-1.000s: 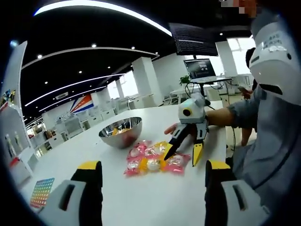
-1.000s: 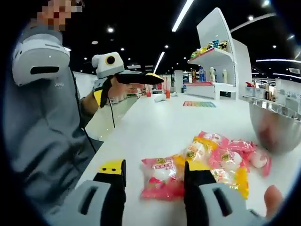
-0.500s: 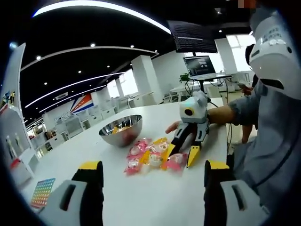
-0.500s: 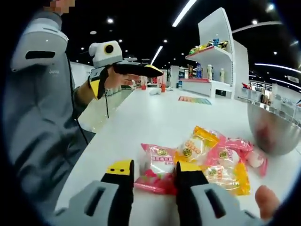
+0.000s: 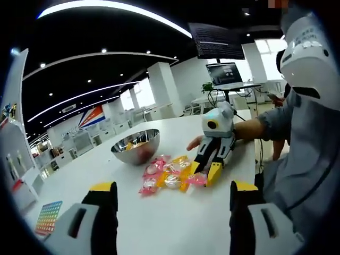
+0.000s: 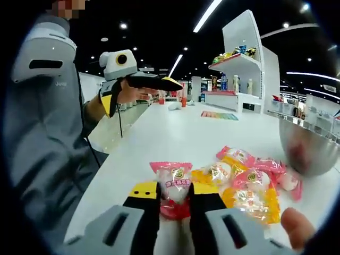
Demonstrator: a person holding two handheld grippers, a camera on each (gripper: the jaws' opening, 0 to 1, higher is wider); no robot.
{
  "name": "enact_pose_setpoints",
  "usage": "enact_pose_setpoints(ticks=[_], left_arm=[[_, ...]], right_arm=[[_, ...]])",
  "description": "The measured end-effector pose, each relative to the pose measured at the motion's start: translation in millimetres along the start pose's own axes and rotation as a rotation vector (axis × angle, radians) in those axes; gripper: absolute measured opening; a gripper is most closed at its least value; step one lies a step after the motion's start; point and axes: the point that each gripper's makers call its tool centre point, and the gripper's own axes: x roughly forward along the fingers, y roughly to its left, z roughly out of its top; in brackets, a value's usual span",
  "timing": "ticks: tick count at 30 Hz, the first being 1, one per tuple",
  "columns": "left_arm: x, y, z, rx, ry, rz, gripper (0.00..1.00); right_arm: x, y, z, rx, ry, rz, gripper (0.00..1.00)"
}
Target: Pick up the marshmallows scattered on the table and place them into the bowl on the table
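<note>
Right gripper view: nearest the lens, the right gripper (image 6: 174, 197) has its two black, yellow-tipped jaws drawn in on a pink packet (image 6: 172, 183), a crinkled glossy wrapper with a white marshmallow showing through it, pinched at its lower half. Just beyond it the pile of marshmallows (image 6: 249, 183) lies on the smooth white table (image 6: 175, 133), wrapped in shiny pink, yellow and orange film, the packets touching and overlapping one another. A fingertip (image 6: 295, 226) shows beside the pile, near the lens. Past the pile stands the bowl (image 6: 308, 146), rounded polished metal, near the packets but apart from them. Further off from the bowl, across the table, the left gripper (image 6: 162, 84) is held above the table by a hand (image 6: 127, 93); seen from the side there, its jaws cannot be judged. In the left gripper view, the left gripper's (image 5: 169, 199) black jaws with yellow tips stand spread wide with nothing between them, and a few packets lie inside the bowl (image 5: 136, 147).
</note>
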Motion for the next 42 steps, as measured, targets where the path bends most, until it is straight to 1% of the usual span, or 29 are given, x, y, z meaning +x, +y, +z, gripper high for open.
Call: enact_pose_setpoints(ticks=[2,5,8,11,15,20,25,27,30,32,35,39,42], left_arm=[[0.2,-0.2,-0.1,0.002,-0.001,-0.001,0.85],[0.3,0.1,-1.2,0.003,0.004,0.000,0.84],[0.2,0.1,-1.4,0.001,0.004,0.001,0.84],[-0.2,-0.3,1.0,-0.014,-0.009,-0.003,0.85],[-0.4,1.9,-0.5,-0.010,0.000,0.009,0.85],[-0.4,4.0,-1.8,-0.016,0.004,0.015,0.85],[-1.0,9.3,-1.7,-0.026,0.004,0.031,0.86],[-0.3,12.6,-2.7,-0.027,0.008,0.045,0.87],[0.8,16.1,-3.1,-0.025,0.007,0.061,0.90],[1.5,16.6,-2.1,-0.032,0.000,0.060,0.90],[2.0,19.0,-0.9,-0.035,-0.006,0.069,0.92],[2.2,24.8,0.3,-0.045,-0.013,0.087,0.95],[2.1,28.6,1.4,-0.055,-0.022,0.099,0.95]], right_arm=[[-0.2,0.0,1.0,0.015,-0.005,0.002,0.17],[0.8,0.0,-0.6,0.005,0.001,-0.005,0.17],[1.1,1.4,-0.8,-0.002,0.004,-0.005,0.16],[1.1,2.7,-0.8,0.000,0.004,-0.002,0.16],[0.5,5.1,0.1,0.007,0.002,0.002,0.16],[-5.6,9.5,8.6,0.017,-0.031,-0.002,0.16],[-19.7,12.1,20.3,0.032,-0.058,-0.022,0.16],[-28.4,12.4,28.8,0.032,-0.079,-0.044,0.16],[-41.6,5.5,35.7,0.030,-0.097,-0.078,0.16],[-51.2,2.0,39.6,0.025,-0.105,-0.098,0.16],[-66.7,-1.2,45.4,0.009,-0.114,-0.133,0.16],[-81.9,-1.7,51.9,-0.008,-0.121,-0.174,0.16],[-95.3,-1.5,56.8,-0.018,-0.125,-0.215,0.16]])
